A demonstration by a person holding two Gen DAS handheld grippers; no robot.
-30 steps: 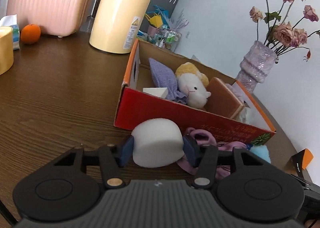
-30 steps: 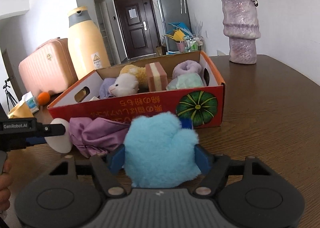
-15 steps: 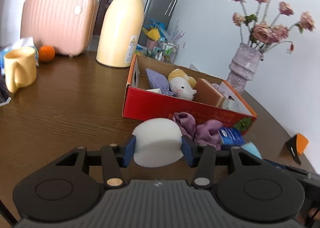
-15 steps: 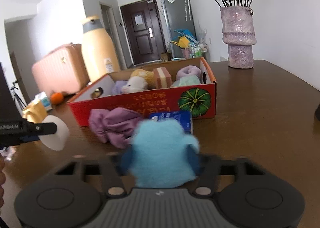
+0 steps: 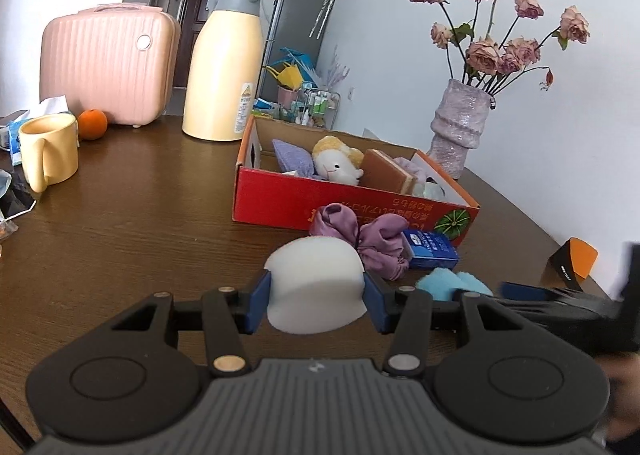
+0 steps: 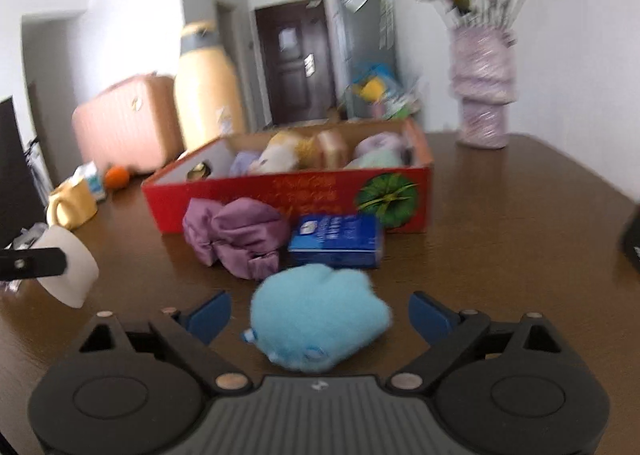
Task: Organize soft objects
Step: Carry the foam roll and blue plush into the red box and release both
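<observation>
Your brown wooden table (image 5: 120,215) carries everything. At its far edge stand a pink suitcase (image 5: 108,67) and a tall cream flask (image 5: 224,71), with a purple vase (image 5: 460,123) of dried roses toward the far right corner. Nearer the middle sits the red cardboard box (image 5: 340,205), already holding a white plush toy (image 5: 336,165), a brown sponge block (image 5: 386,175) and other soft pieces. Just in front of the box's near wall lie a purple cloth bundle (image 6: 236,235) and, touching it on the right, a blue packet (image 6: 334,241). A yellow mug (image 5: 48,151) and an orange (image 5: 92,124) sit by the left edge.

Your left gripper (image 5: 316,305) points forward and slightly down at the box, clear of the tabletop, and its blue pads (image 5: 258,305) press both sides of a white foam dome (image 5: 316,287), so that piece is gripped.

Your right gripper (image 6: 320,313) is angled the same way, low over the near part of the table. Its jaws are opening: the pads (image 6: 430,315) stand well apart from the fluffy blue plush (image 6: 316,319), which sits between them, touching neither. That view is blurred, so you cannot tell whether the plush rests on the wood.
</observation>
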